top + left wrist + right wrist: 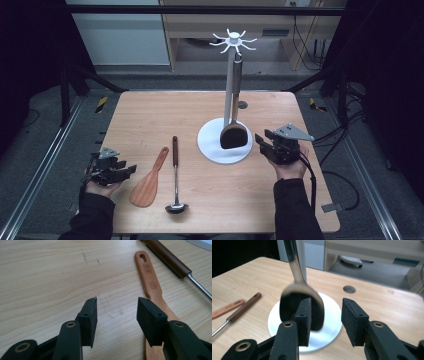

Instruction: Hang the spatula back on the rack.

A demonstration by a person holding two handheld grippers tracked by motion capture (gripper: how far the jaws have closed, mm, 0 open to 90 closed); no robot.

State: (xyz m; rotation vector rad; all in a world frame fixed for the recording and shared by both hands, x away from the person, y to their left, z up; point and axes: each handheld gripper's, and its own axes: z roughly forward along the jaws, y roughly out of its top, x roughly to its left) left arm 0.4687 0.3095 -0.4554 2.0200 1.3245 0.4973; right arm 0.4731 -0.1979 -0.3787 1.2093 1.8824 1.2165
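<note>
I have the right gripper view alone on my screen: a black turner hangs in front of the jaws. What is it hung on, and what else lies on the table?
Observer: The high view shows the black turner hanging from a hook at the top of the white rack, over the rack's round base.
Operator: I see two handles at my left edge. What are they?
Observer: A wooden spatula and a ladle, lying side by side in front of the person.
Operator: Where is the other hand?
Observer: The left gripper is open, low over the bare table, just beside the wooden spatula and not touching it.
Operator: Is mine holding anything?
Observer: No, the right gripper is open, nothing between its jaws.
</note>
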